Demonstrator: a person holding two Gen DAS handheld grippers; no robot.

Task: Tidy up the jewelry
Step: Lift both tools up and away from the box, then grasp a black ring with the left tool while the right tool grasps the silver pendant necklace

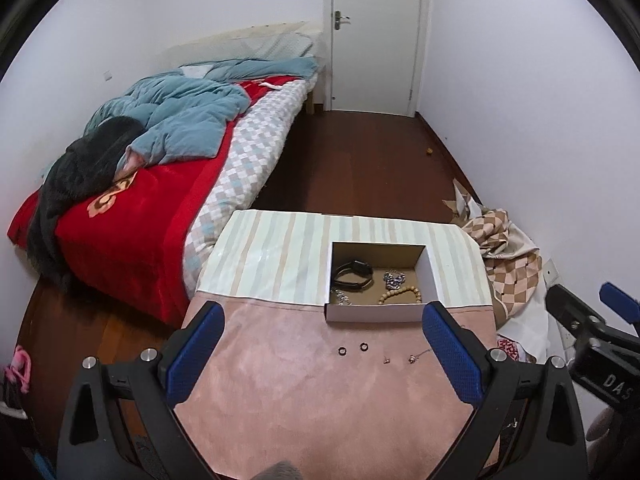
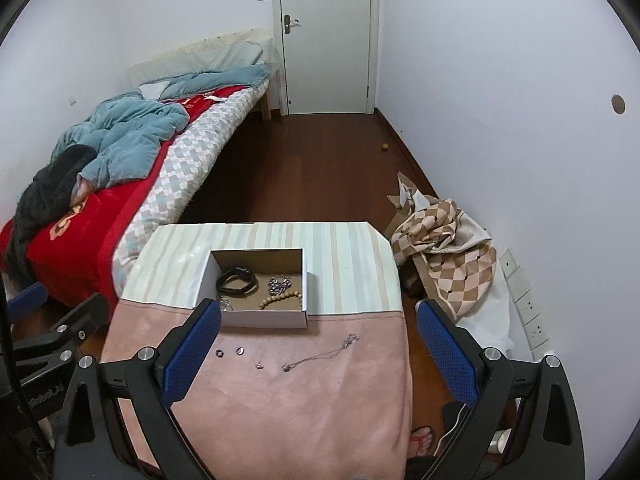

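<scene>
An open white cardboard box (image 1: 378, 315) (image 2: 264, 319) sits mid-table, holding a black bracelet (image 1: 354, 275) (image 2: 238, 280), a wooden bead bracelet (image 1: 400, 295) (image 2: 280, 299) and silver chains (image 1: 394, 279) (image 2: 279, 283). On the pink cloth lie two dark rings (image 1: 342, 350) (image 1: 363, 346) (image 2: 219, 353) (image 2: 240, 349), a small earring (image 1: 386, 359) (image 2: 259, 365) and a thin silver necklace (image 1: 414, 357) (image 2: 320, 354). My left gripper (image 1: 323, 322) is open and empty above the near table. My right gripper (image 2: 318, 318) is open and empty to the right of it.
The table has a pink cloth (image 1: 312, 400) in front and a striped cloth (image 1: 272, 260) behind. A bed (image 1: 132, 216) with red and blue bedding stands left. A checked cloth heap (image 2: 444, 256) lies on the floor at right. A white door (image 2: 326, 36) is far back.
</scene>
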